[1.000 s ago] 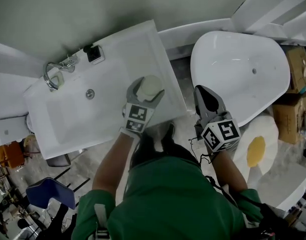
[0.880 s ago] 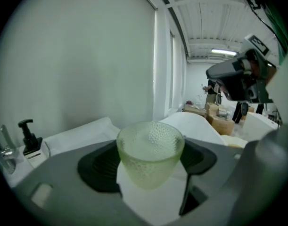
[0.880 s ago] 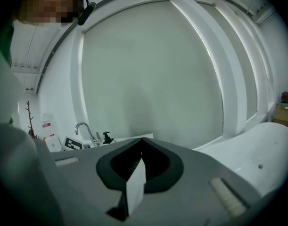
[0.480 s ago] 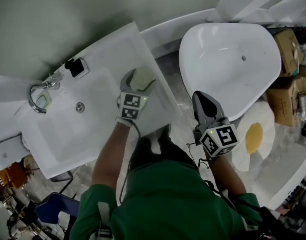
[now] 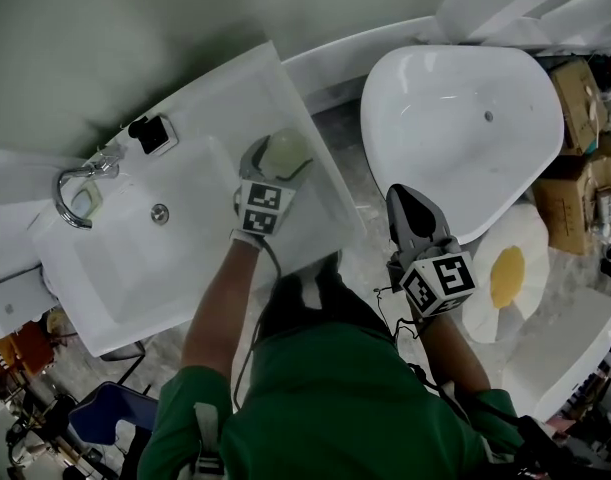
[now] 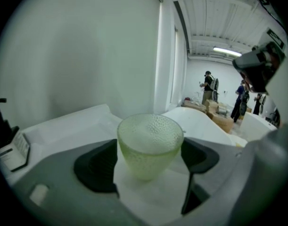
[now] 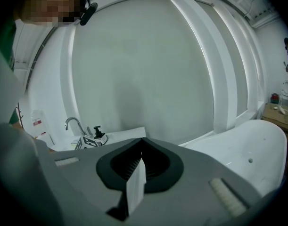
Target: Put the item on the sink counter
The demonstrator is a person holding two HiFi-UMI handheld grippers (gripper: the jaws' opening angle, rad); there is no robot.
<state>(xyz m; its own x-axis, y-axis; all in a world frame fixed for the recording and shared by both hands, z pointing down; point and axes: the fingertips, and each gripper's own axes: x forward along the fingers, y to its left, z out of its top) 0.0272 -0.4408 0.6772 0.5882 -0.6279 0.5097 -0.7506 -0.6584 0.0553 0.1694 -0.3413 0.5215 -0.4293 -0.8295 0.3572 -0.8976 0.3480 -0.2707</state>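
A pale green dimpled glass cup (image 5: 285, 151) (image 6: 150, 142) stands upright on the right-hand strip of the white sink counter (image 5: 235, 78) (image 6: 63, 126). My left gripper (image 5: 283, 155) (image 6: 151, 150) is around it, one jaw on each side. Its jaws are opening, and the pads look just off the cup's wall. My right gripper (image 5: 405, 200) (image 7: 143, 142) hangs over the floor between the sink and the bathtub. It is shut, its tips meet, and nothing is between them.
The sink basin has a drain (image 5: 160, 213), a chrome faucet (image 5: 77, 183) and a black pump bottle (image 5: 150, 133) at the back. A white bathtub (image 5: 465, 118) lies to the right, with a fried-egg shaped mat (image 5: 510, 273) and cardboard boxes (image 5: 585, 88). People stand far off (image 6: 209, 86).
The head view has shifted. The left gripper has carried the cup a little further over the counter's right strip and stopped there. The right gripper has hardly moved.
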